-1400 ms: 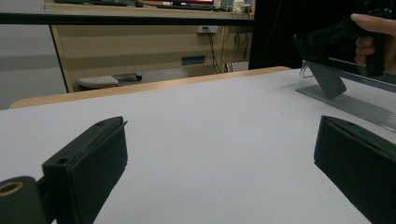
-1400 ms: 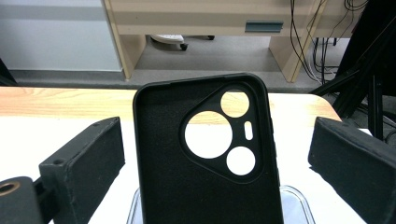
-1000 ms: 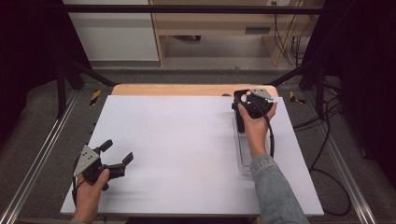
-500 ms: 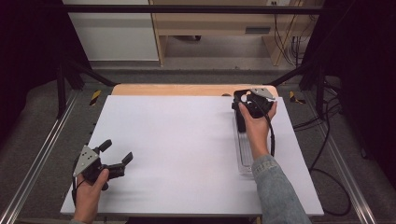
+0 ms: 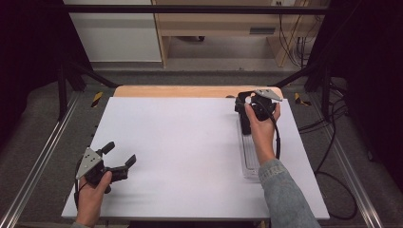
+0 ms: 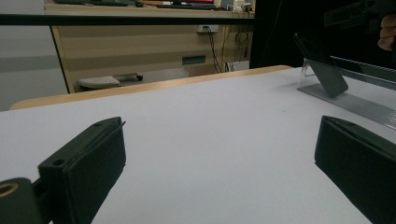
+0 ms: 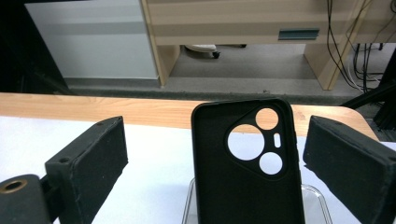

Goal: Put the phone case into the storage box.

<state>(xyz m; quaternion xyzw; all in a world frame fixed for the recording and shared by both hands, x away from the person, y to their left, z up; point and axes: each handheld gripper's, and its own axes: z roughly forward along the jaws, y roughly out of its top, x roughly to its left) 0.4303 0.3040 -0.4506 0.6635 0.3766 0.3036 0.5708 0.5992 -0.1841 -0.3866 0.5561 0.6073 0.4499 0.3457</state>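
Standing at the far right of the white table (image 5: 180,142): one black phone case (image 7: 246,163), upright with its long axis vertical, camera cut-outs toward the top, its foot lodged in the far end of a clear acrylic stand (image 5: 249,156) that runs lengthwise toward the person.

Right gripper (image 5: 247,107) — held at the far end of the stand, jaws spread wide with nothing between the pads. In the right gripper view the case sits straight ahead, centred in the gap, one jaw off each long edge and neither touching. Judged: a short push forward, then a squeeze across the case's width, would take it.

Left gripper (image 5: 119,159) — near the front left corner of the table, jaws likewise parted and empty, hovering low over bare surface. From the left gripper view the phone case (image 6: 322,65) lies far off to the right, well apart.

Nearer hand: the right, by a wide margin.
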